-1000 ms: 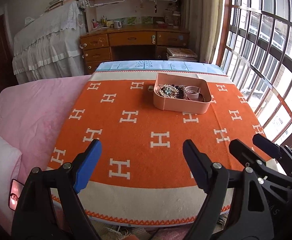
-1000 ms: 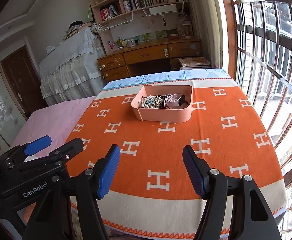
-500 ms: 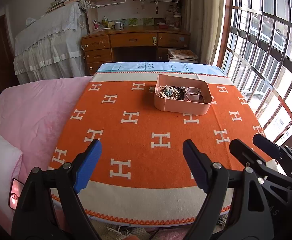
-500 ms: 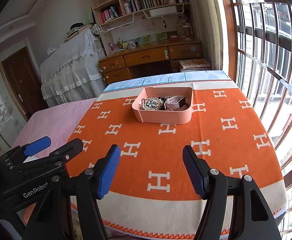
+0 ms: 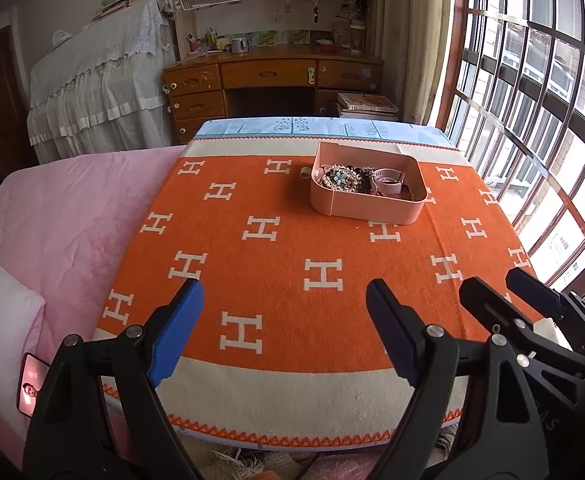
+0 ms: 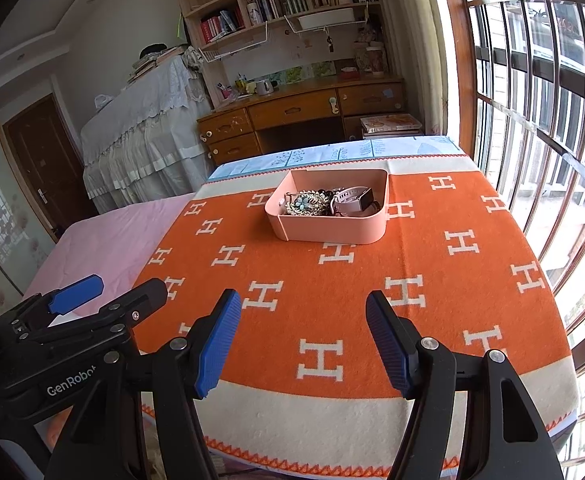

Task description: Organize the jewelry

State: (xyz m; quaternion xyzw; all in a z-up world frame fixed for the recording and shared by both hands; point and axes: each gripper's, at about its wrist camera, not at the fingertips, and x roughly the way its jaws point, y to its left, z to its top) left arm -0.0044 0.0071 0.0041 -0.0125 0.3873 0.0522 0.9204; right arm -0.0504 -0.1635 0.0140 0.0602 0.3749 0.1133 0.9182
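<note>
A pink tray (image 5: 366, 210) (image 6: 332, 232) sits on the far part of an orange blanket (image 5: 284, 240) (image 6: 372, 280) with white H marks. It holds a tangle of jewelry (image 5: 342, 179) (image 6: 306, 203) with a pale blue flower piece, and a pink-strapped watch (image 5: 388, 180) (image 6: 352, 200). A small ring-like item (image 5: 304, 171) lies on the blanket just left of the tray. My left gripper (image 5: 282, 300) hovers open over the blanket's near edge, empty. My right gripper (image 6: 302, 312) is likewise open and empty, well short of the tray. Each gripper shows at the edge of the other's view.
A pink bedcover (image 5: 64, 216) lies left of the blanket, with a white pillow (image 5: 0, 320) and a phone (image 5: 31, 384) near the front left. A wooden desk (image 5: 272, 80), bookshelves and a cloth-draped piece of furniture (image 5: 100, 92) stand behind. Barred windows (image 5: 532, 100) run along the right.
</note>
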